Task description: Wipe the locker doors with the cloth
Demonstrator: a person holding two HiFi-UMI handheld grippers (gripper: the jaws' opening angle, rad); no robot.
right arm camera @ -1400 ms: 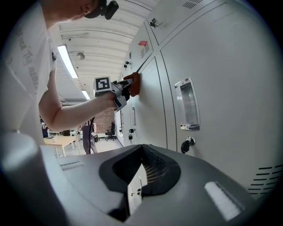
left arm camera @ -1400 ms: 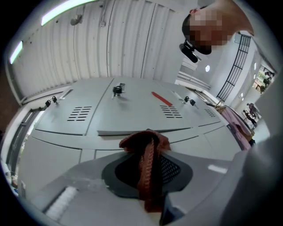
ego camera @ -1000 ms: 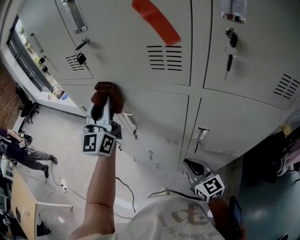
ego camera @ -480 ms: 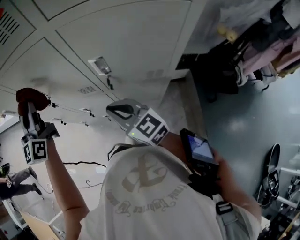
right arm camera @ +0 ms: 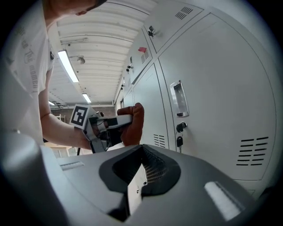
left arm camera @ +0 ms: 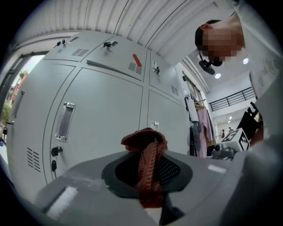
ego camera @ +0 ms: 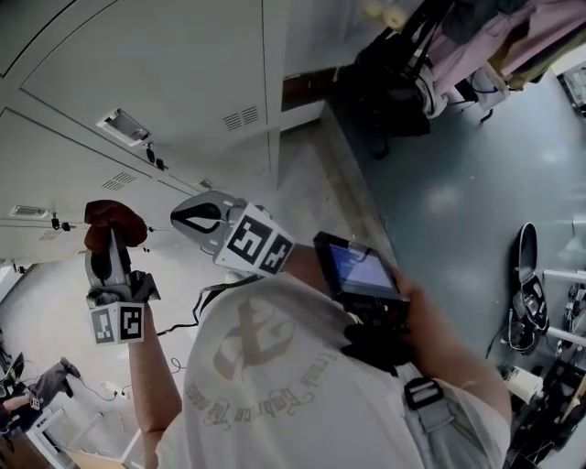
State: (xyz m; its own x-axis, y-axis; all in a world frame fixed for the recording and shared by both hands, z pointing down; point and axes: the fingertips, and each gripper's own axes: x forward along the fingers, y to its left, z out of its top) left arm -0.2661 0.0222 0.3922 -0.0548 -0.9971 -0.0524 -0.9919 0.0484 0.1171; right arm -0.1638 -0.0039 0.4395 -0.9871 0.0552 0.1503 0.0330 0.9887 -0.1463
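A rust-red cloth [ego camera: 114, 223] is bunched in my left gripper [ego camera: 112, 240], which is shut on it and held at the left, in front of the lower grey locker doors [ego camera: 165, 73]. In the left gripper view the cloth [left arm camera: 146, 145] sticks up between the jaws and looks clear of the doors [left arm camera: 106, 101]. My right gripper [ego camera: 200, 220] hangs just right of the cloth with its jaws together and nothing in them. From the right gripper view [right arm camera: 139, 176], the cloth [right arm camera: 131, 123] and the left gripper [right arm camera: 116, 122] show ahead beside the lockers [right arm camera: 212, 88].
A hand holds a dark device with a lit screen [ego camera: 362, 270] below the right gripper. Hanging clothes [ego camera: 513, 27], dark bags [ego camera: 403, 64] and shoes [ego camera: 526, 284] crowd the grey floor at the right. Keys hang in locks [right arm camera: 179, 141].
The head view has swung from the locker fronts toward the floor at the right. The left gripper with the cloth has come off the door; the right gripper has risen beside it.
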